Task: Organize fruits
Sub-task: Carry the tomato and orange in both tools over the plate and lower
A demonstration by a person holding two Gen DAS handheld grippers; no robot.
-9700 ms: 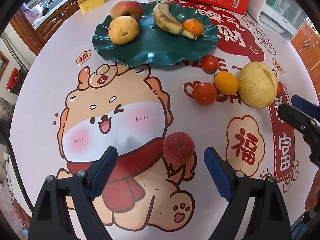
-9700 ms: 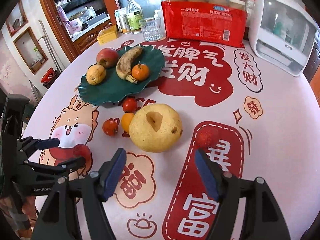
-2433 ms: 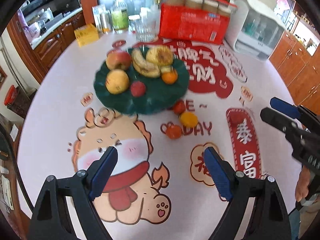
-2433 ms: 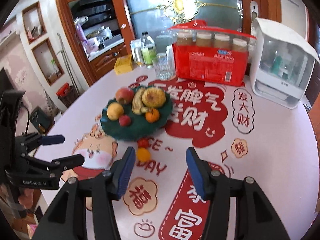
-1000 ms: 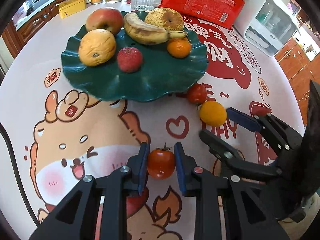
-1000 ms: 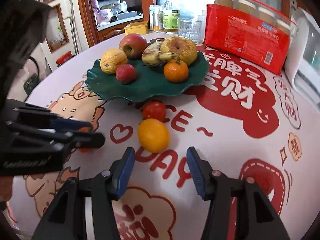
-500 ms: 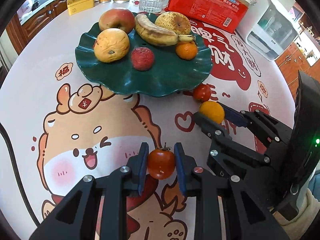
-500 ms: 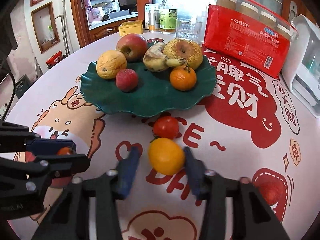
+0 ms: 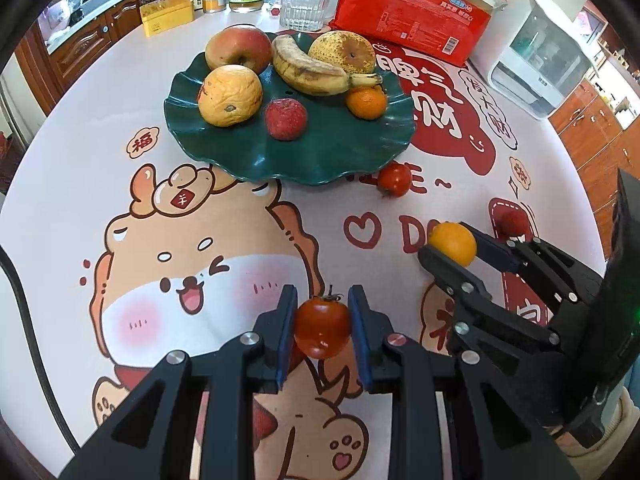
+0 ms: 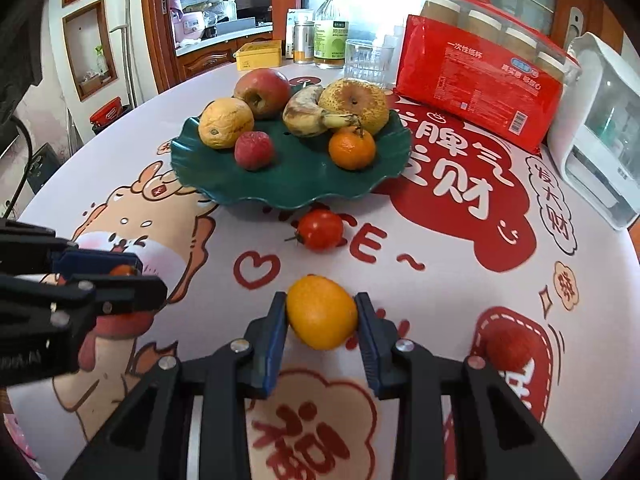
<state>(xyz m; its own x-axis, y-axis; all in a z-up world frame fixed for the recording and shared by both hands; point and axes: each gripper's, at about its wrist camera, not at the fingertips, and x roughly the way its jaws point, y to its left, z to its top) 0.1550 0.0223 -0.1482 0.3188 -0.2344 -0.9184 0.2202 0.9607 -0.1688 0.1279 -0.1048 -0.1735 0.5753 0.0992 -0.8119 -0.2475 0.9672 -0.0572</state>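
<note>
Meanwhile, on the printed tablecloth: two fruits are gripped at once, both on the near side of the green plate [image 9: 328, 160].
Left gripper [image 9: 322, 326]: clenched on a red tomato [image 9: 322, 332], its blue pads pressing either side; the tomato looks lifted clear of the cloth, well short of the plate's near rim.
Right gripper [image 10: 322, 314]: clamped around a yellow-orange citrus [image 10: 322, 312], nearer than the plate and to its right as the left wrist camera sees it.
Plate contents: apple [image 9: 238, 50], wrinkled yellow fruit [image 9: 230, 96], banana [image 9: 310, 72], spotted pear [image 9: 344, 54], mandarin [image 9: 366, 102] and a small red fruit [image 9: 286, 118] fill the far half; the near half is bare.
Still loose: a second tomato [image 10: 320, 229] lies just off the plate's near rim; another small red fruit [image 10: 512, 348] sits on the cloth, well off to the plate's right.
Step in hand, as judged: carrying both fruits to the plate.
Doing it well: clear the wavy rim before lowering, aim for the bare near half, stagger the two arms so they do not crowd, and squeeze the soft tomato gently.
Risk: round fruit released from a height may roll into the others or off the rim.
</note>
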